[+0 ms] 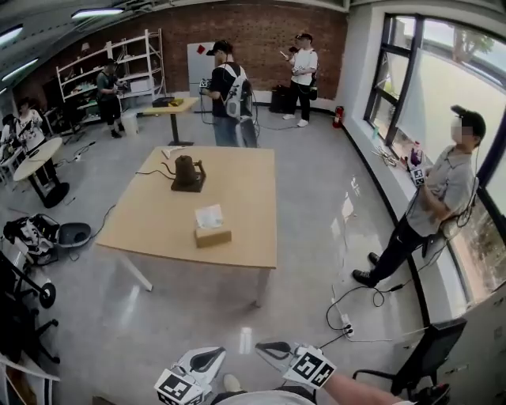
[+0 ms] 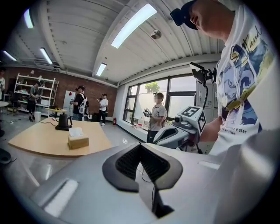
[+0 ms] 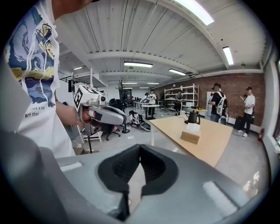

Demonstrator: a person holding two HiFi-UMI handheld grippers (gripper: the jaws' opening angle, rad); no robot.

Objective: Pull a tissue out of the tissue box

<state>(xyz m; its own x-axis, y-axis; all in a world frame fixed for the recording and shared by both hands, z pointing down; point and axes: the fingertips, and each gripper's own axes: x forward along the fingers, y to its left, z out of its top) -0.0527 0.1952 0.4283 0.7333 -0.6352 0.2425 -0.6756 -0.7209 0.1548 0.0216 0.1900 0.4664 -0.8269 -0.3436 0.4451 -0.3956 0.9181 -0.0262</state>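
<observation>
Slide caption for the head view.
Left gripper and right gripper, shut, far from the tissue box on the table.

- A red brick wall (image 1: 261, 39) closes the far end of the room.
- White open shelving (image 1: 111, 67) stands against it at the left.
- Tall dark-framed windows (image 1: 443, 103) run along the right side, bright with daylight.
- The floor (image 1: 316, 198) is glossy grey and catches that light.
- A pale wooden worktop (image 1: 150, 225) stands mid-room, with a round table (image 1: 32, 160) at the left.
- Strip lights (image 1: 96, 13) glow on the ceiling.
</observation>
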